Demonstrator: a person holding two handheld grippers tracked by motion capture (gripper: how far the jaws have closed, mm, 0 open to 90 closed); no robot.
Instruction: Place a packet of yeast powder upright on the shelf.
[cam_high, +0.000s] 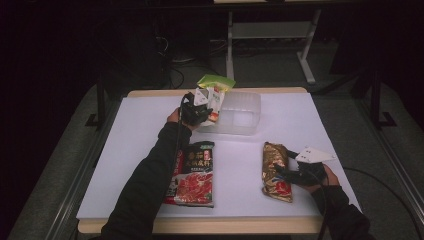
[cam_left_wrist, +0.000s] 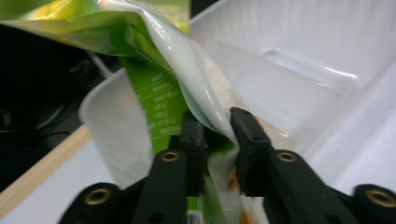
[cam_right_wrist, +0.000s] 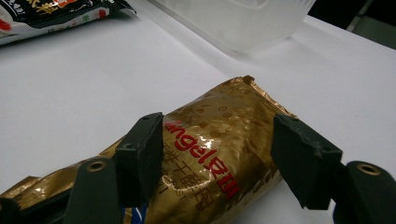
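Observation:
My left gripper (cam_high: 196, 113) is up at the left end of a clear plastic bin (cam_high: 240, 114), shut on a green and white packet (cam_high: 213, 91). In the left gripper view its gripper (cam_left_wrist: 218, 135) pinches the lower part of the packet (cam_left_wrist: 159, 98), which hangs at the bin's rim (cam_left_wrist: 107, 116). A gold foil packet (cam_high: 276, 172) lies flat on the white table (cam_high: 145, 125) at the right. My right gripper (cam_high: 281, 173) straddles it, and in the right gripper view that gripper (cam_right_wrist: 217, 156) stands wide on either side of the gold packet (cam_right_wrist: 210, 135) without squeezing it.
A red and black food packet (cam_high: 195, 175) lies near the front, by the left forearm; its end (cam_right_wrist: 42, 14) is also in the right gripper view, as is the bin (cam_right_wrist: 243, 18). Table legs and cables stand in the dark behind the table.

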